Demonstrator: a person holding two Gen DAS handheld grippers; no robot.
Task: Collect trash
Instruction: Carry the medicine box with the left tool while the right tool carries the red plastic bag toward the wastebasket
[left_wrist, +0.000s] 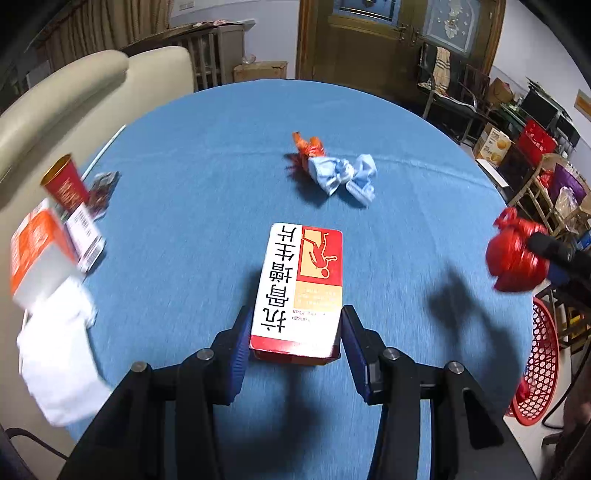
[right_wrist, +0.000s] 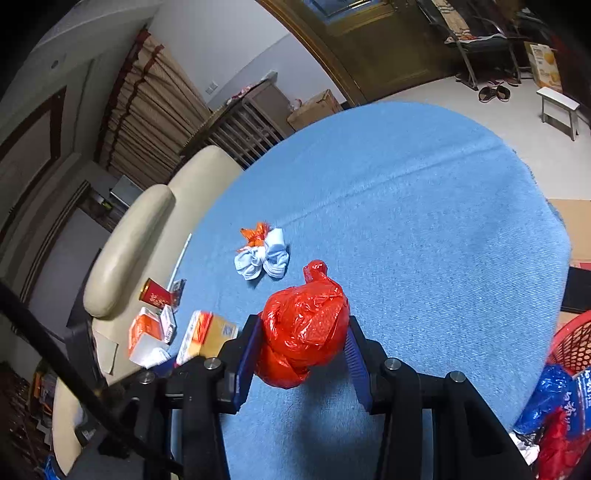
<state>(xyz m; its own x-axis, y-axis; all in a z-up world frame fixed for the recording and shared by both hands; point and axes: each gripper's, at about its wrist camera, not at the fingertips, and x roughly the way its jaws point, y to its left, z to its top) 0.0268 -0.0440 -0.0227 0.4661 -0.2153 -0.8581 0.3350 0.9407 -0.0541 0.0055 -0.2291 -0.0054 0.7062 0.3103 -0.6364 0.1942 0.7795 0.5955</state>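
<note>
Left tongs (left_wrist: 295, 341) pinching the box (left_wrist: 300, 291) low over the blue worktop (left_wrist: 207, 155), right tongs (right_wrist: 301, 350) clamped on the red bag (right_wrist: 304, 326) above worktop, near the red basket (right_wrist: 570, 343) at its edge

A: On the blue cloth, a flat red-and-white cardboard medicine box (left_wrist: 299, 291) lies face up, its near end raised off the cloth between two blue pads.

B: And the knotted red plastic bag (right_wrist: 303, 328)?

A: Crumpled into a ball, knot pointing up, pinched on both sides above the cloth.

B: Further back?

A: A crumpled pale-blue face mask (left_wrist: 343, 177) touches a crinkled orange wrapper (left_wrist: 308, 147) mid-table. At the left edge, a red paper cup (left_wrist: 66, 186) tips beside an orange-and-white carton (left_wrist: 37, 251) and a white tissue (left_wrist: 61, 354).
</note>
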